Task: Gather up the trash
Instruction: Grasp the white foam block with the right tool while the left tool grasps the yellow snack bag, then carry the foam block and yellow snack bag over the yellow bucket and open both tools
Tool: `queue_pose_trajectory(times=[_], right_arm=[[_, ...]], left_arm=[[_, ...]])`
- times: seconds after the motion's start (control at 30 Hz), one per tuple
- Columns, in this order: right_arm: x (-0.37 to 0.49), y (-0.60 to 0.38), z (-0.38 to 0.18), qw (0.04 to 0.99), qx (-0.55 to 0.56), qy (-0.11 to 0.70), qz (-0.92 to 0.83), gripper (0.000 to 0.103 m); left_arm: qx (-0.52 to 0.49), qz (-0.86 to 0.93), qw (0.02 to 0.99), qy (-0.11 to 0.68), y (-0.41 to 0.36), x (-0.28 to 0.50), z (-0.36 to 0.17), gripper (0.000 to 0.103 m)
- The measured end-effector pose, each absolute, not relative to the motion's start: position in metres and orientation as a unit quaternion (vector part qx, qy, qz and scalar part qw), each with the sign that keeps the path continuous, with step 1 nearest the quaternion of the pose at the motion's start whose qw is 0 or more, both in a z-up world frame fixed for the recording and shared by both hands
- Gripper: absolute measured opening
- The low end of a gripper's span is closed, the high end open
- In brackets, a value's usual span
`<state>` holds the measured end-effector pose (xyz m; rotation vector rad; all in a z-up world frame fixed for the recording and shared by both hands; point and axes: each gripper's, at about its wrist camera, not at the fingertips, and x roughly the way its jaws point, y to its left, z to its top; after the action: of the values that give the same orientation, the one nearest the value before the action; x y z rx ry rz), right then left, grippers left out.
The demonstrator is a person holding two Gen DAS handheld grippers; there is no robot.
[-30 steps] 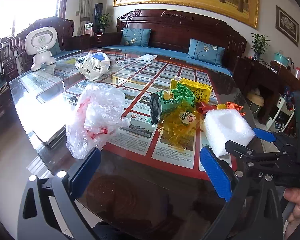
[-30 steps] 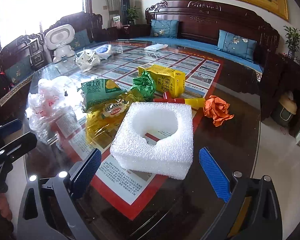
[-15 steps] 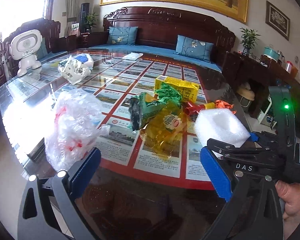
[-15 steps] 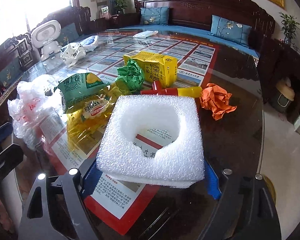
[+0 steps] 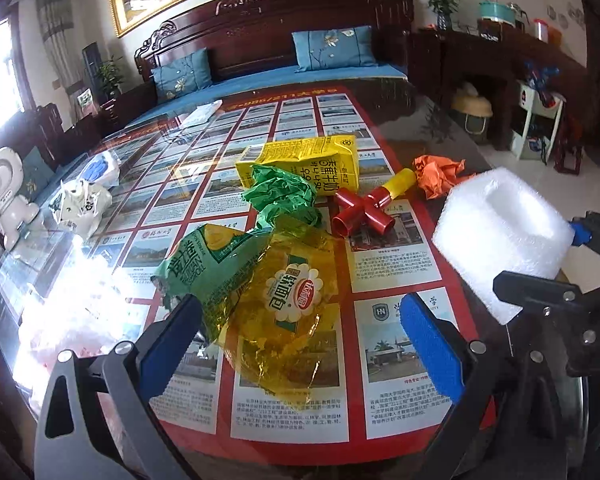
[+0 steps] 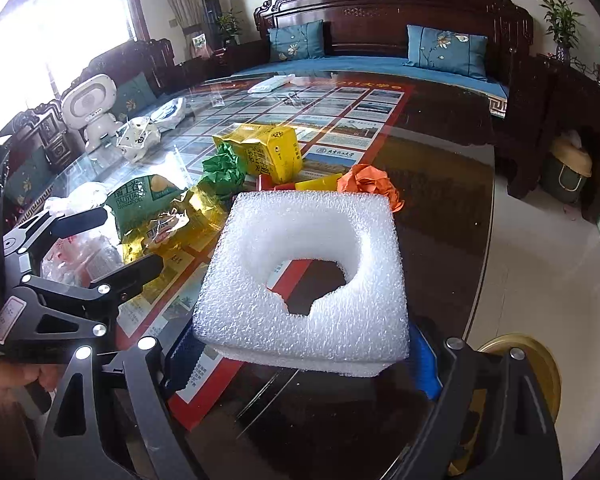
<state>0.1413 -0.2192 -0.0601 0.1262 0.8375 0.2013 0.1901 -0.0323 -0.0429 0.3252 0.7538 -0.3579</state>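
My right gripper [image 6: 304,360] is shut on a white foam block [image 6: 316,320] with a round hole, holding it tilted above the glass table [image 6: 440,216]. The same foam block [image 5: 500,232] shows at the right of the left wrist view. My left gripper [image 5: 300,344] is open and hangs over a yellow wrapper [image 5: 288,304], which lies between its blue pads [image 5: 432,352] without touching them. A green snack bag [image 5: 204,264] overlaps that wrapper. Behind them lie crumpled green paper [image 5: 284,196], a yellow carton [image 5: 308,164], a red cross-shaped pipe fitting [image 5: 360,212] and crumpled orange paper [image 5: 436,172].
A clear plastic bag [image 5: 72,312] lies in glare at the left. A white toy robot [image 5: 4,196] and a crumpled white bag [image 5: 80,204] sit at the far left. A gold round container [image 6: 532,364] stands on the floor past the table's right edge.
My right gripper closed on the foam block and lifted it off the table. My left gripper swung right, from the clear plastic bag to the yellow wrapper, and rolled.
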Motion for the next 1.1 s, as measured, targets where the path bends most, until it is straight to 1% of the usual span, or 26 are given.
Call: queue_pose_trajectory(times=[0.27, 0.3, 0.33, 0.37, 0.4, 0.47, 0.5, 0.67, 0.7, 0.73, 0.9, 1.1], right_arm=[[0.147, -0.232, -0.062, 0.907, 0.081, 0.401, 0.101, 0.082], [0.147, -0.234, -0.062, 0.907, 0.083, 0.401, 0.101, 0.082], [0.147, -0.236, -0.062, 0.907, 0.083, 0.401, 0.1, 0.082], [0.147, -0.238, -0.062, 0.907, 0.084, 0.4, 0.099, 0.082], [0.147, -0.24, -0.062, 0.908, 0.086, 0.399, 0.098, 0.082], [0.147, -0.243, -0.062, 0.907, 0.09, 0.399, 0.098, 0.082], [0.147, -0.243, -0.061, 0.907, 0.091, 0.398, 0.099, 0.082], [0.143, -0.241, -0.06, 0.907, 0.091, 0.397, 0.104, 0.081], [0.142, -0.241, -0.059, 0.908, 0.09, 0.396, 0.105, 0.082], [0.141, -0.24, -0.059, 0.908, 0.09, 0.396, 0.106, 0.082], [0.136, -0.237, -0.057, 0.909, 0.088, 0.394, 0.109, 0.081], [0.127, -0.236, -0.051, 0.911, 0.081, 0.388, 0.115, 0.081]], left_arm=[[0.158, -0.189, 0.868, 0.43, -0.032, 0.229, -0.062, 0.097], [0.154, -0.194, 0.865, 0.437, -0.032, 0.231, -0.064, 0.09], [0.152, -0.199, 0.86, 0.444, -0.032, 0.233, -0.067, 0.079], [0.152, -0.202, 0.857, 0.45, -0.033, 0.233, -0.069, 0.073], [0.154, -0.202, 0.855, 0.452, -0.034, 0.233, -0.07, 0.064], [0.151, -0.204, 0.857, 0.449, -0.034, 0.23, -0.071, 0.056], [0.148, -0.205, 0.857, 0.449, -0.034, 0.229, -0.071, 0.049], [0.11, -0.211, 0.862, 0.448, -0.023, 0.224, -0.07, 0.041], [0.1, -0.214, 0.862, 0.448, -0.02, 0.223, -0.068, 0.036], [0.092, -0.217, 0.863, 0.446, -0.018, 0.222, -0.066, 0.033], [0.073, -0.224, 0.874, 0.424, -0.01, 0.204, -0.051, 0.028], [0.067, -0.242, 0.883, 0.397, -0.014, 0.179, -0.029, 0.028]])
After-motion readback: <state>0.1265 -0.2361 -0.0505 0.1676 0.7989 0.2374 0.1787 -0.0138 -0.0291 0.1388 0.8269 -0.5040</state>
